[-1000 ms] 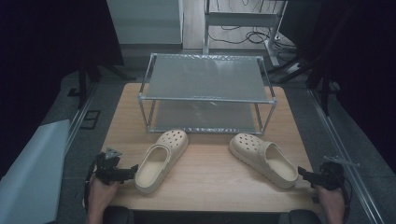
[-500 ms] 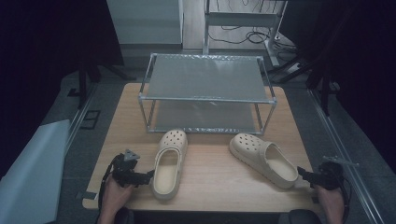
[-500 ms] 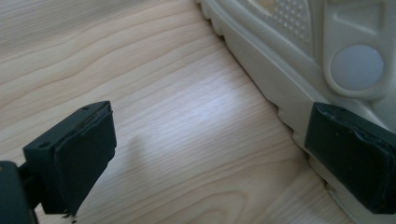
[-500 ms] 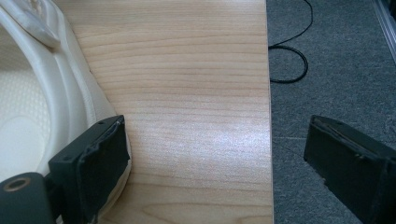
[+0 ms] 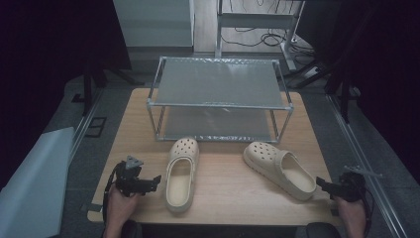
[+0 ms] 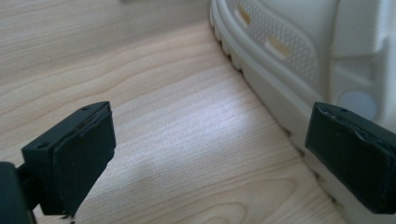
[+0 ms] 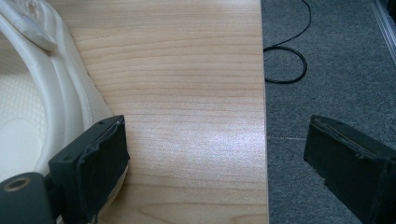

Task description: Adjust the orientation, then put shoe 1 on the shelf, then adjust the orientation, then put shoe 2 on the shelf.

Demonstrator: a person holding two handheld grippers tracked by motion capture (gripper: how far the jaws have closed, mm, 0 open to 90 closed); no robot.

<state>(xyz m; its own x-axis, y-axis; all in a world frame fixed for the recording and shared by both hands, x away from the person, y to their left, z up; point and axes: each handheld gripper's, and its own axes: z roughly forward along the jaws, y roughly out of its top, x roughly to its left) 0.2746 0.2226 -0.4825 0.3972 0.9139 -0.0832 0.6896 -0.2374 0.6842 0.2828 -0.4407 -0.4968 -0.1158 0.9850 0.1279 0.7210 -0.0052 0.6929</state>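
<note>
Left gripper (image 5: 156, 180) released, jaws wide just beside left clog (image 5: 181, 172), right gripper (image 5: 321, 183) released at right clog's (image 5: 280, 168) heel, seemingly apart, near table edge (image 7: 264, 140).

The high view is dim and slightly soft, its edges sinking into near-black; only the pale wooden table (image 5: 223, 173) and the grey metal two-tier rack (image 5: 218, 82) catch light from above. Both gripper views are far brighter. A whitish sheen glares off the wood grain between the black jaws, which are blurred, being so close. The cream foam clog (image 6: 299, 60) casts a soft shadow at its sole.
</note>
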